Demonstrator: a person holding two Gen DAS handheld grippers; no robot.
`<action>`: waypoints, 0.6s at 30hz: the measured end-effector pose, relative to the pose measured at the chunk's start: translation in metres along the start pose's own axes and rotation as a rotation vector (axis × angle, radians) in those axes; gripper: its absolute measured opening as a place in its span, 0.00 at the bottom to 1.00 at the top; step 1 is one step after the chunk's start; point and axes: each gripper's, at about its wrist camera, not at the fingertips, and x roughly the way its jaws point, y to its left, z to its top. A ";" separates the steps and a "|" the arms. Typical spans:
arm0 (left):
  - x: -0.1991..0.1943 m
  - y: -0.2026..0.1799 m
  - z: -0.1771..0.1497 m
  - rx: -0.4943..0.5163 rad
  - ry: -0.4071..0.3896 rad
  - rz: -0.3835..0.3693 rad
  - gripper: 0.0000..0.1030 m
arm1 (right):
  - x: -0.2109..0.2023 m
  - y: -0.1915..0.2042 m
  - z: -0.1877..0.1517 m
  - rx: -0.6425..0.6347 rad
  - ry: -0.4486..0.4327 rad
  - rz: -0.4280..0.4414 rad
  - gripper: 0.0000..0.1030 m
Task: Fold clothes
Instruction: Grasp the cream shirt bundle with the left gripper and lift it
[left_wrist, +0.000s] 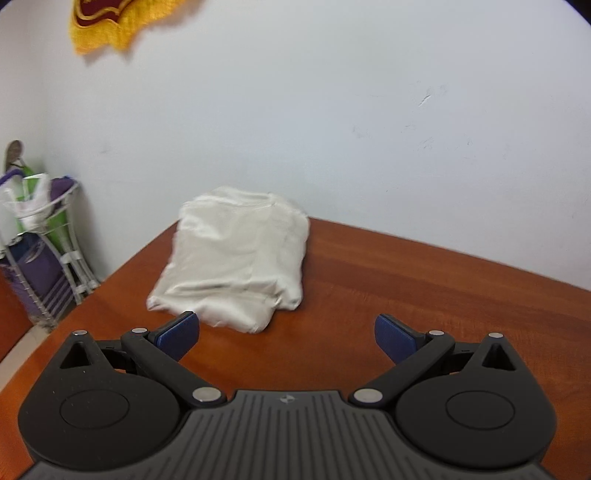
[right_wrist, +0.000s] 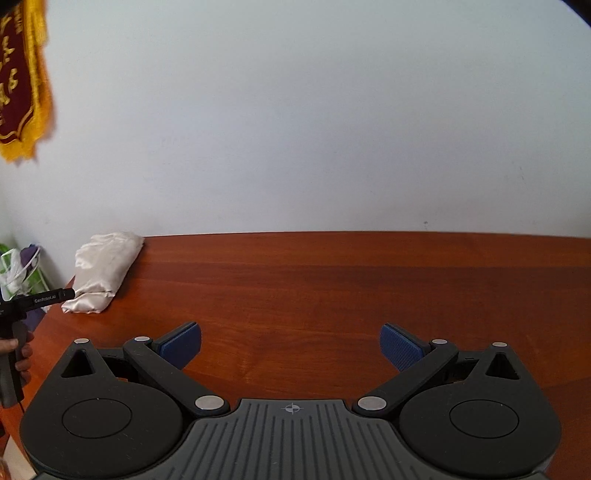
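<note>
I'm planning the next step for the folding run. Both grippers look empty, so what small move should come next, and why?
Probably ease the left gripper forward toward the near edge of the white garment. Its jaws are open and empty, and the garment lies bundled on the table just ahead. The right gripper, also open, faces bare table, with the garment far to its left.

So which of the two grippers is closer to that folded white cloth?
Left. The left gripper hovers open just short of the folded white cloth on the table. The right gripper, also open, is well off to its right over bare wood.
</note>
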 end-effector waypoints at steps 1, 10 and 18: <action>0.012 0.000 0.004 0.003 0.002 -0.006 1.00 | 0.005 0.000 0.002 0.003 0.003 -0.007 1.00; 0.107 -0.003 0.030 0.018 0.010 -0.001 1.00 | 0.051 -0.001 0.017 0.027 0.068 -0.035 1.00; 0.174 -0.002 0.036 0.040 0.058 0.034 0.97 | 0.094 0.013 0.018 0.006 0.126 -0.009 1.00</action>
